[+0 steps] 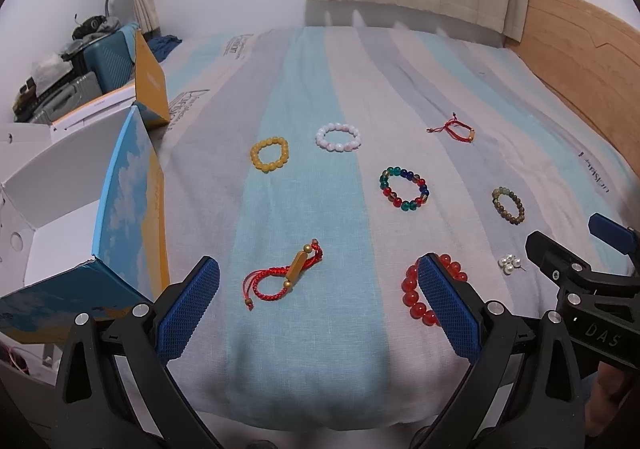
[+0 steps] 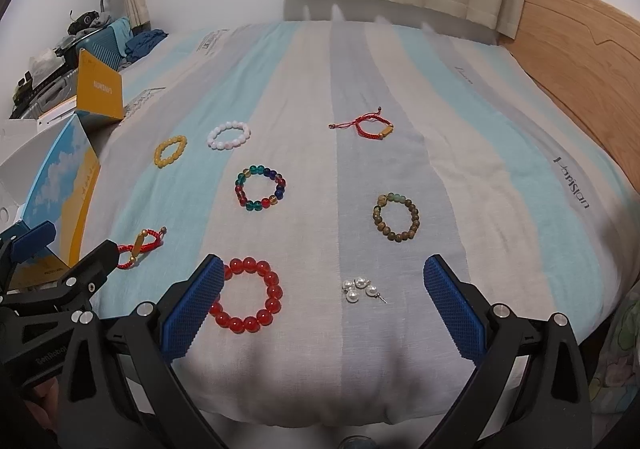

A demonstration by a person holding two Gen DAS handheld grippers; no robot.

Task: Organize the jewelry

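Two grippers, left [image 1: 318,303] and right [image 2: 324,301], hover with fingers wide, holding nothing. We see the red cord bracelet [image 1: 282,275] between our left fingers, bar pointing toward 1 o'clock; the box [image 1: 132,185] sits at 9 o'clock.

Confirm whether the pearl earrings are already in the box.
No: the pearl earrings lie on the striped bedspread, far from the open box at the bed's left edge.

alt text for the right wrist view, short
The open right gripper hovers over a striped bedsheet with pearl earrings between its fingers and a red bead bracelet by its left finger. Farther back lie six more bracelets; the left gripper and an open box sit at left.
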